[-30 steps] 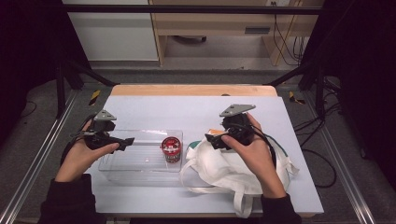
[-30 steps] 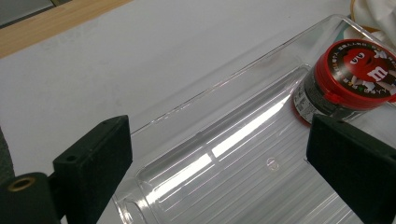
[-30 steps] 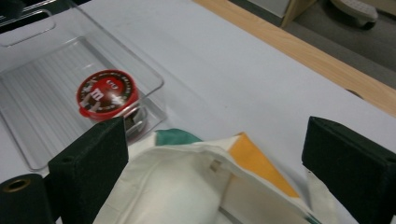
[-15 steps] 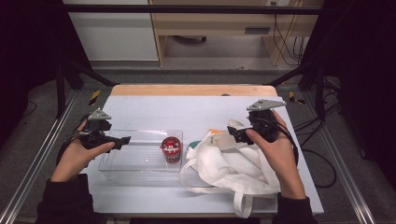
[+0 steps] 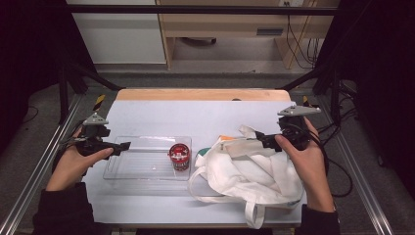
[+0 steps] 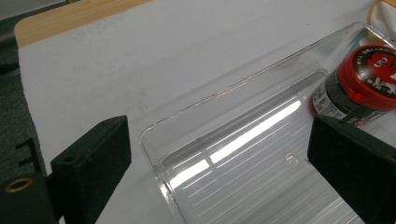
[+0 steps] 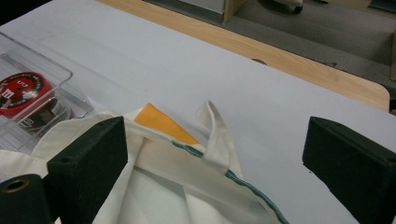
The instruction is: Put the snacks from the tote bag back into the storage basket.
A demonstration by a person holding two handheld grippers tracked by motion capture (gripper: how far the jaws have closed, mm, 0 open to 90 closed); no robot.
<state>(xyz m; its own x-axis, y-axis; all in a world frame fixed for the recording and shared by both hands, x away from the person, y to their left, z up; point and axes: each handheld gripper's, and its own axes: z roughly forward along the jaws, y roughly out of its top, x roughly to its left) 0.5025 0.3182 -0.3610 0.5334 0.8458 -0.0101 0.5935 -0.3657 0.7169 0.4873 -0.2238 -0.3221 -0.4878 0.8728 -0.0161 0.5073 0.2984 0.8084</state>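
A clear plastic tray [image 5: 142,161] lies left of centre on the white table. A red-lidded jar [image 5: 179,155] stands in its right end. Just to the right lies a white cloth tote bag [image 5: 254,174]. My left gripper [image 5: 123,146] hovers at the tray's left end, open; between its jaws I see the tray [image 6: 243,154] and the jar [image 6: 362,86]. My right gripper [image 5: 263,140] is open over the bag's far edge. Under its jaws lie the bag's mouth [image 7: 163,186], a strap [image 7: 217,135] and something orange [image 7: 161,122] inside.
The table has a wooden far edge [image 5: 195,94] and metal rails [image 5: 39,171] along both sides. A loose strap of the bag [image 5: 252,215] reaches the near edge. Bare tabletop [image 5: 195,120] lies beyond the tray and bag.
My right gripper has moved right, from the bag's middle to its far right side, and the bag's upper edge is drawn out that way. The left gripper has barely shifted.
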